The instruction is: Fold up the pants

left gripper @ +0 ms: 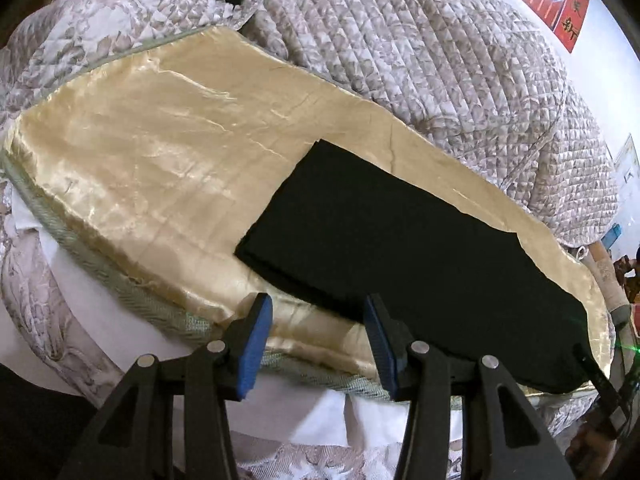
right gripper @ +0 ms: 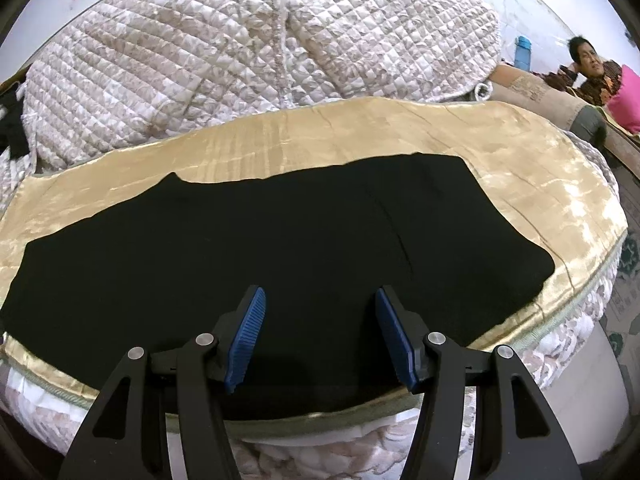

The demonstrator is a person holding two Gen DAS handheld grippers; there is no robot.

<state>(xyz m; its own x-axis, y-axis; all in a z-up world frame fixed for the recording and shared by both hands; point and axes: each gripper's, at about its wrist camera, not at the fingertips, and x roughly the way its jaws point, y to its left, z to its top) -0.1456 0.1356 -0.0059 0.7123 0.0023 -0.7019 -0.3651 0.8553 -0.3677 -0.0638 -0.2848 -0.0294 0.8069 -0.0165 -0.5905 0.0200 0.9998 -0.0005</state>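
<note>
pants flat on the sheet, both hands free

the pants (right gripper: pixel 256 248) lie spread flat on the gold sheet (right gripper: pixel 360 136) that covers the bed, a long dark shape running along the sheet's near edge. from my left view the pants (left gripper: pixel 400 248) show a clean square end toward the middle of the sheet (left gripper: pixel 140 168), which i read as a cuff end or a fold already laid; i cannot tell which. beyond the sheet's far edge a quilt (right gripper: pixel 240 40) is heaped up, out of the way, so the smooth sheet gives me a level place to fold on.

my left gripper (left gripper: pixel 318 344) hangs over the near edge of the sheet, just beside the near corner of that square end. its fingers (left gripper: pixel 256 344) stand partly apart with nothing between them. i judge that corner to be what it is placed for.

my right gripper (right gripper: pixel 320 334) hovers above the middle of the pants near the same edge, fingers (right gripper: pixel 246 340) parted a bit wider, also holding nothing. it is not clear to me whether it touches the cloth.

a person (right gripper: pixel 592 76) sits past the far right corner, well apart from the work.

the next fold needs both grippers on cloth; thin dark fabric on a slick sheet may slide rather than lift.
</note>
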